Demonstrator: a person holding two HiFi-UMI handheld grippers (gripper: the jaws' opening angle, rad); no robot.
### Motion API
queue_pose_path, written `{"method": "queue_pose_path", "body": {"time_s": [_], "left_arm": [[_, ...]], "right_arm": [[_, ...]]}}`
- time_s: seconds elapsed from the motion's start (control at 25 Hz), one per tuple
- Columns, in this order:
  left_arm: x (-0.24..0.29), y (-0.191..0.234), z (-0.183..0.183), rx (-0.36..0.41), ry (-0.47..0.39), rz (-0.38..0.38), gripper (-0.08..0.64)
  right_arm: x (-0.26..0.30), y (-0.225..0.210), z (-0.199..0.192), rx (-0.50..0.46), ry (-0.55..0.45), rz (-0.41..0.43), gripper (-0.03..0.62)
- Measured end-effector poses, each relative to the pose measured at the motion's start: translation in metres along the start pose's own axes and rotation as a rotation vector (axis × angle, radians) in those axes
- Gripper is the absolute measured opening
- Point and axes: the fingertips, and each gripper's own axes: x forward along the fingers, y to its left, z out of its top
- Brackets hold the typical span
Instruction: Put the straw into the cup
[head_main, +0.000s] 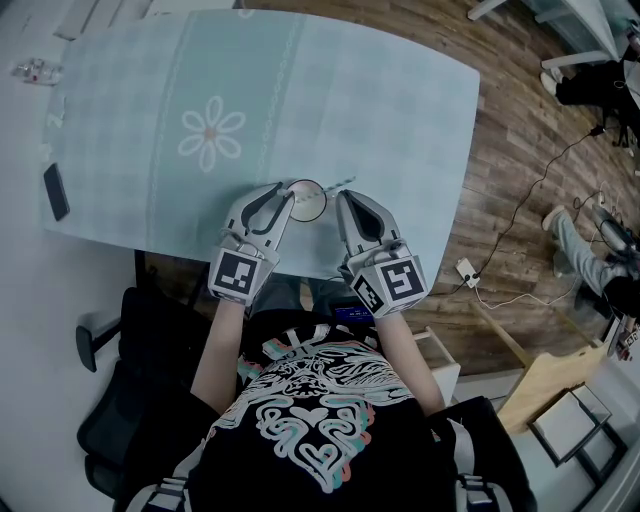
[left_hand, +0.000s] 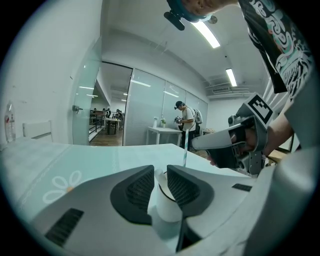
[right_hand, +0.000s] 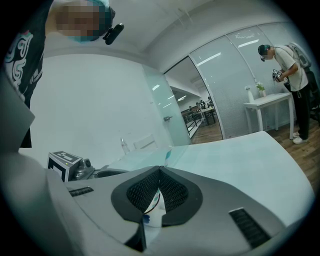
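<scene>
The left tool (head_main: 288, 193) gripped a white paper cup (head_main: 308, 200) at the near edge of the table (head_main: 400, 120), one jaw on each side of its wall. The right tool (head_main: 343, 197) was just beside it, jaws nearly together on a thin striped straw (left_hand: 184, 156). The straw stood upright at the cup's far rim; its lower end was hidden.

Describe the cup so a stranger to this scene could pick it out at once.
Find the table under its pale green checked cloth with a white flower print. At its near edge the left gripper clamps the cup, a small white cup with a round open top. Nothing else is round and white: the right gripper beside it holds only a thin striped straw.
</scene>
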Motion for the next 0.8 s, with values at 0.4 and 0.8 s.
{"method": "queue_pose_path", "body": {"time_s": [0.4,0.8], "left_arm": [[-0.002,0.000,0.005,0.000,-0.003,-0.001,0.110],[-0.005,-0.001,0.010,-0.001,-0.024,-0.003,0.110]], "right_arm": [[-0.002,0.002,0.003,-0.005,-0.004,-0.002,0.017],[-0.004,0.003,0.005,-0.011,-0.011,0.002,0.017]]}}
